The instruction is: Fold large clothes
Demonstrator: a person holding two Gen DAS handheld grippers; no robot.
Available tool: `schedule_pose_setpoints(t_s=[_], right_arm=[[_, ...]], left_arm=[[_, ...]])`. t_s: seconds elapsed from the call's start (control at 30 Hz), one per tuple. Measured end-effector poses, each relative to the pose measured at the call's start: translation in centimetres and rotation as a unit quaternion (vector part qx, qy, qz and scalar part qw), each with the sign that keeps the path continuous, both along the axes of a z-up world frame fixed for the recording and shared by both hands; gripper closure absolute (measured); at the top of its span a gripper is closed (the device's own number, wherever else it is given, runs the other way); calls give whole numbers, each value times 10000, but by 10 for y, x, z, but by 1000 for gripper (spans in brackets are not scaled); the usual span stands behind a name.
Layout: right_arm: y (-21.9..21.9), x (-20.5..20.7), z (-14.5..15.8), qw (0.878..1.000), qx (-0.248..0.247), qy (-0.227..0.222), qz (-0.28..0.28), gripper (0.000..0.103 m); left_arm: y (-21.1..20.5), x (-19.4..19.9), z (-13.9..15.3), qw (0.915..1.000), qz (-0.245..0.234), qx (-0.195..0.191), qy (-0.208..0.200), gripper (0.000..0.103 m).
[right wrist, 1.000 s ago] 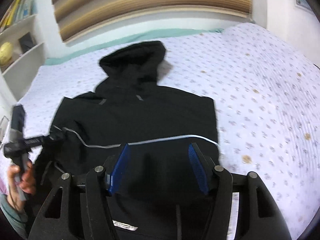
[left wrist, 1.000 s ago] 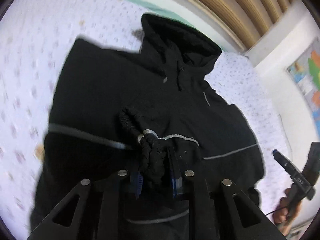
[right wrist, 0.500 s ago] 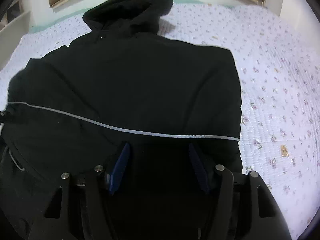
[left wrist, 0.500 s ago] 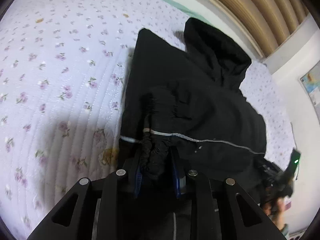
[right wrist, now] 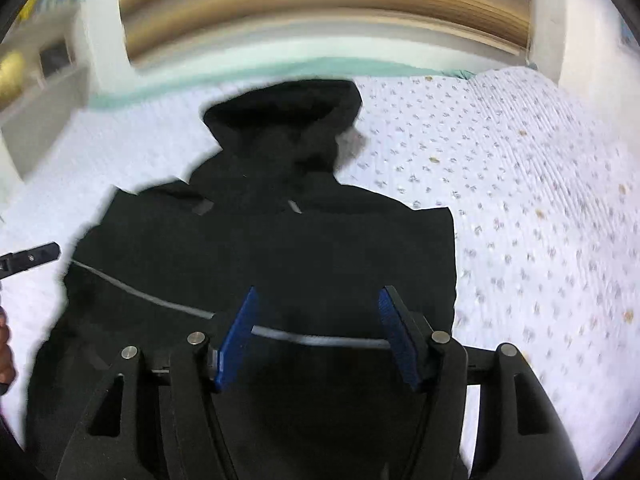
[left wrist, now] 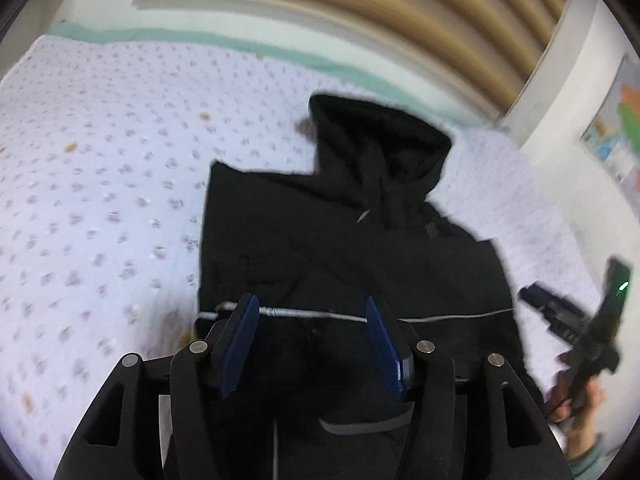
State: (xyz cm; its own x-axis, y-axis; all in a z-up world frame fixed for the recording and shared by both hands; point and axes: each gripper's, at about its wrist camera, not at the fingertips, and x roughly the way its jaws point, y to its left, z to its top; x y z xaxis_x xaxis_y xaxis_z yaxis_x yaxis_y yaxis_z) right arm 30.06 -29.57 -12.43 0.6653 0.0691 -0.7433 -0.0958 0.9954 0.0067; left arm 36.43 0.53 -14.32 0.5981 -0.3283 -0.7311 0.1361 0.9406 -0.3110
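A black hooded jacket (left wrist: 340,240) (right wrist: 280,248) lies flat on the bed, hood toward the headboard, with a thin grey reflective stripe across it and both sleeves folded in. My left gripper (left wrist: 308,320) hovers over its lower left part; its jaws are opening and nothing is between the blue pads. My right gripper (right wrist: 316,316) hangs over the lower right part, open and empty. Each gripper shows at the edge of the other's view: the right gripper (left wrist: 576,320) in a hand, and the tip of the left gripper (right wrist: 32,258).
The bed (left wrist: 100,184) (right wrist: 540,220) has a white quilt with small flowers, bare on both sides of the jacket. A wooden slatted headboard (left wrist: 360,4) and a pale green strip run along the far edge. A shelf (right wrist: 40,80) stands at the left.
My left gripper has let go of the bunched black sleeve, opened and risen; the sleeve now lies flat on the jacket. The right gripper stayed open and pulled back from the jacket.
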Motion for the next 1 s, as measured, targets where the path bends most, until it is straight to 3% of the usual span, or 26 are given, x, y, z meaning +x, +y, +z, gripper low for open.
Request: schedule_pose_setpoints(t_s=[0.03, 0.1, 0.13, 0.23, 0.3, 0.37, 0.43, 0.6, 0.73, 0.87, 1.0], right_arm=[[0, 18, -21, 9995, -172, 265, -68, 37], [-3, 39, -61, 9957, -144, 907, -131, 38], [-5, 47, -81, 9941, -87, 1077, -126, 38], [0, 52, -75, 9933, -186, 1132, -104, 38], [-2, 58, -63, 9902, -33, 1397, -41, 37], [-5, 60, -43, 9858, 380, 1637, 0, 38], [-11, 65, -4, 9836, 710, 1655, 39, 38], [-14, 90, 121, 9943, 484, 943, 122, 38], [-7, 136, 181, 9973, 462, 538, 201, 38], [-13, 172, 181, 9968, 584, 528, 144, 38], [-2, 231, 130, 9942, 700, 809, 71, 38]], left_arm=[[-6, 14, -20, 9995, 83, 257, 189, 46], [-6, 29, -61, 9972, 215, 365, 618, 46], [-6, 31, -65, 9975, 236, 317, 581, 46], [-13, 29, -56, 9966, 156, 577, 574, 46], [-14, 25, -40, 9963, 70, 571, 634, 46], [-7, 25, -17, 9970, -94, 110, 755, 46], [2, 26, 17, 9973, -123, -244, 687, 46], [4, 56, 128, 9993, -173, -302, 115, 46], [-4, 97, 184, 9994, -175, -264, -161, 46], [-17, 144, 191, 9996, -219, -154, -124, 44], [-31, 203, 151, 9996, -193, 84, 198, 44]])
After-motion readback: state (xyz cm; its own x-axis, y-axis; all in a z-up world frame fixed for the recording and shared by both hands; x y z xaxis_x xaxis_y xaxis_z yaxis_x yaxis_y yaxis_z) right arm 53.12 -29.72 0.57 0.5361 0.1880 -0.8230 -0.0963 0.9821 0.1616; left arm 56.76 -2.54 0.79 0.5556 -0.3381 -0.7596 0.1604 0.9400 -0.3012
